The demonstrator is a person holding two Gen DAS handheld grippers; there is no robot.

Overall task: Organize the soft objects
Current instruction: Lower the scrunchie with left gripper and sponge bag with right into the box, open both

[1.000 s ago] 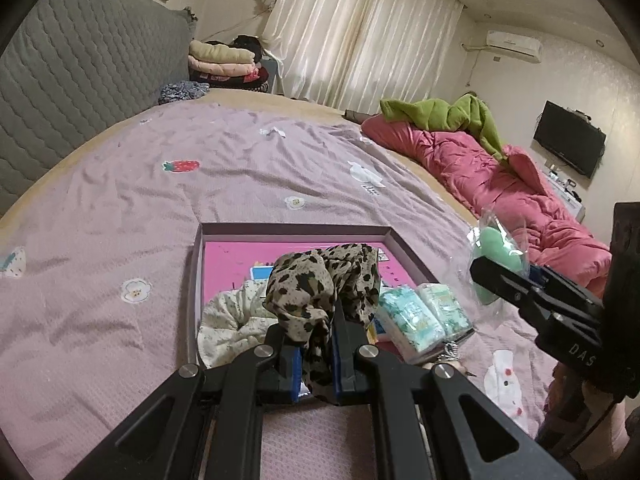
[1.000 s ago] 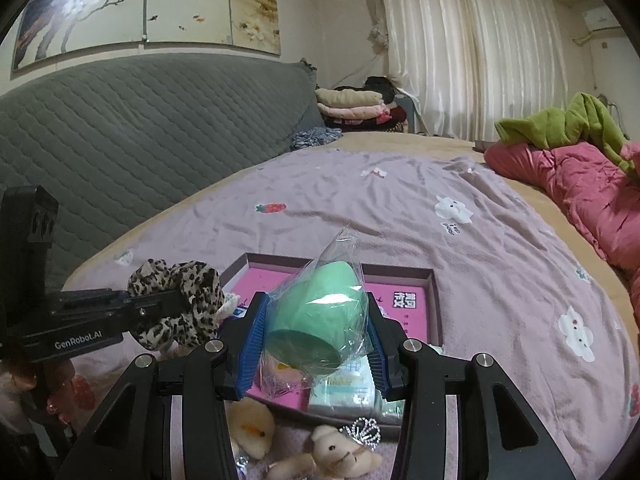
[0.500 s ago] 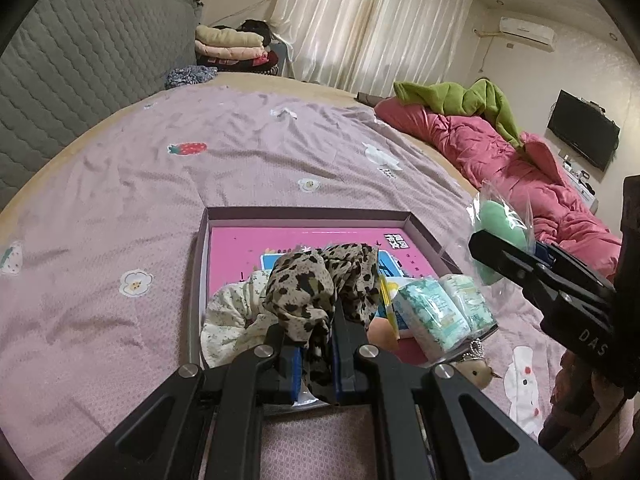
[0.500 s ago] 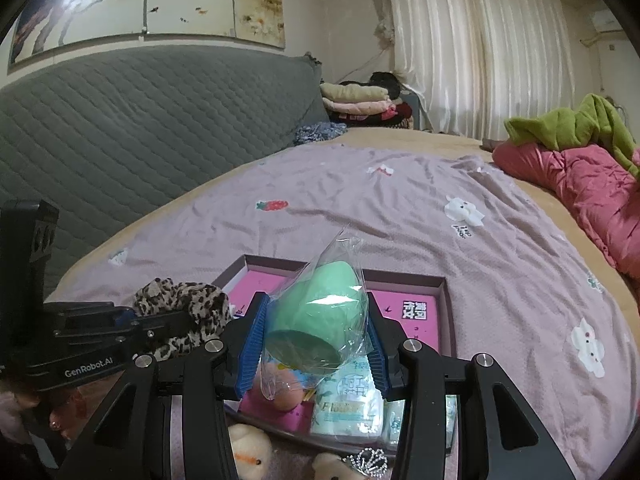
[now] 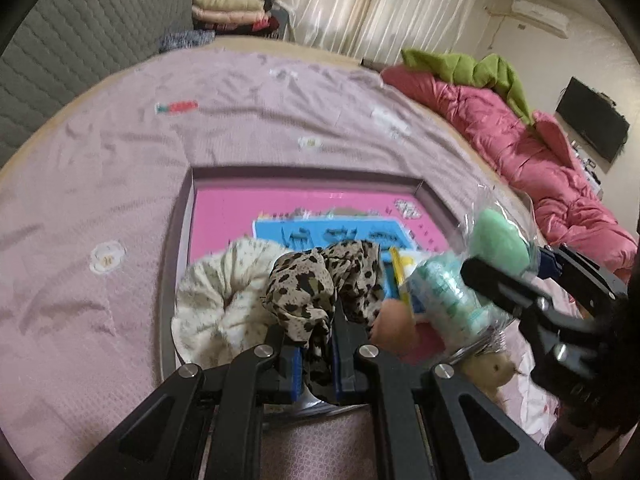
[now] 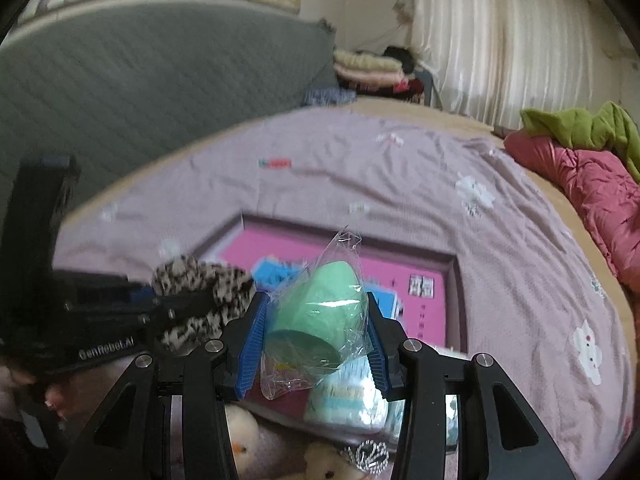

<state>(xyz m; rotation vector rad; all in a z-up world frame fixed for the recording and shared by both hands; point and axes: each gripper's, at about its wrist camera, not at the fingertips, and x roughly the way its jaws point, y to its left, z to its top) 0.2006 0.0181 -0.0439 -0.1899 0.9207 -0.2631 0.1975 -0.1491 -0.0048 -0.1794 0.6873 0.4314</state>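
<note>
The left gripper is clenched on a leopard-print scrunchie, over the near edge of the pink-lined tray on the bed. At its 2 o'clock, the right gripper grips a bagged green sponge (egg-shaped, in clear plastic). In the tray: cream scrunchie at 10 o'clock of the left gripper, tissue pkts w/ a peach egg sponge on the right.

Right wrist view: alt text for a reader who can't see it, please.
The right gripper grips a bagged green sponge over a pink-lined tray on a lilac bedspread. At left, the left gripper holds a leopard-print scrunchie.
</note>
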